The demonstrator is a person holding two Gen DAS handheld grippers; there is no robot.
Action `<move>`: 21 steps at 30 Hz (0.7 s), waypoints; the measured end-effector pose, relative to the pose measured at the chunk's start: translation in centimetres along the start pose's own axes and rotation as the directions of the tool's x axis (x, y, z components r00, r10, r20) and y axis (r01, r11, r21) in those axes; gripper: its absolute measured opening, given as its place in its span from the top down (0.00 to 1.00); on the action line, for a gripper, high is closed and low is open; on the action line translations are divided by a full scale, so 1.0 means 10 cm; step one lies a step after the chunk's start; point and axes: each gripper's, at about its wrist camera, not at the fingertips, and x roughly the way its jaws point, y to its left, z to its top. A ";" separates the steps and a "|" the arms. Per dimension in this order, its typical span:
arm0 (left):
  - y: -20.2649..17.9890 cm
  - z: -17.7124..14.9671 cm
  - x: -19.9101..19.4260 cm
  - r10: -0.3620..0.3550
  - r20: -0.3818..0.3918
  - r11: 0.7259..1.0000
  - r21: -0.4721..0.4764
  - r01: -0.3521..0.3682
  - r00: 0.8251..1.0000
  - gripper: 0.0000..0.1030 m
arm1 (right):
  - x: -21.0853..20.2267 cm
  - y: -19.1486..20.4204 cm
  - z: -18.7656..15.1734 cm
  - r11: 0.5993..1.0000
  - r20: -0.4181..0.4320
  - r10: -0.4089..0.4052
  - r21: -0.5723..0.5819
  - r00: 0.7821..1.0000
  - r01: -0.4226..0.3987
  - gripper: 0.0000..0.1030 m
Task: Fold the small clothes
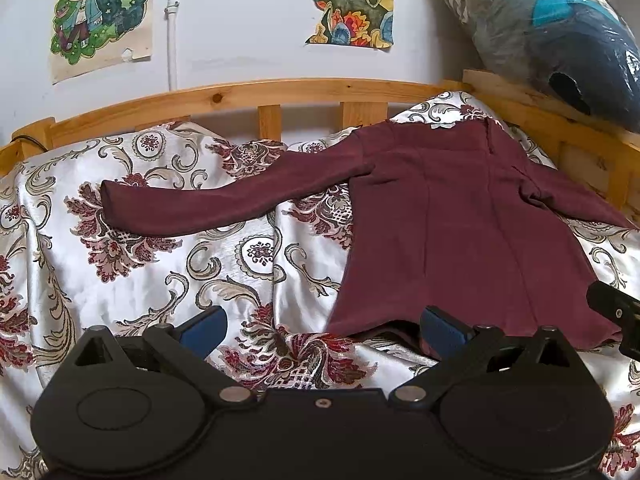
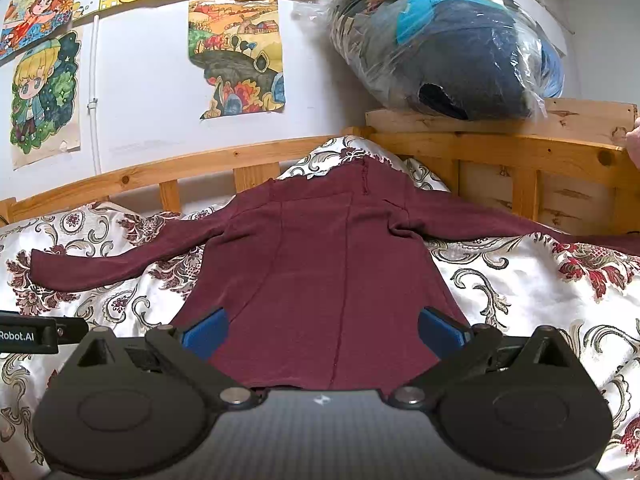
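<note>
A small maroon long-sleeved top (image 1: 460,216) (image 2: 320,264) lies flat on a floral satin bedspread (image 1: 120,264) (image 2: 520,292), hem toward me, both sleeves spread out sideways. My left gripper (image 1: 322,330) is open, hovering just off the hem's left corner, its right blue finger (image 1: 442,332) over the hem edge. My right gripper (image 2: 322,332) is open and sits over the middle of the hem, nothing pinched between its blue fingers (image 2: 204,336). The right gripper's body (image 1: 616,312) shows at the left view's right edge.
A wooden bed rail (image 1: 256,96) (image 2: 500,148) runs along the far side and right. A plastic bag of clothes (image 2: 440,52) rests on the rail's corner. Drawings (image 2: 236,60) hang on the white wall. A person's hand (image 2: 634,144) shows at the right edge.
</note>
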 end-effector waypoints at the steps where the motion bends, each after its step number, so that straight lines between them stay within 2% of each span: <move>1: 0.00 0.00 0.00 0.000 0.000 1.000 0.000 0.000 1.000 0.01 | 0.00 0.00 0.00 1.000 0.000 0.000 0.000 1.000 0.000 0.00; 21: 0.00 -0.01 0.01 -0.003 -0.003 1.000 0.002 0.003 1.000 0.01 | 0.01 -0.01 0.00 1.000 -0.003 0.001 0.000 1.000 -0.001 0.00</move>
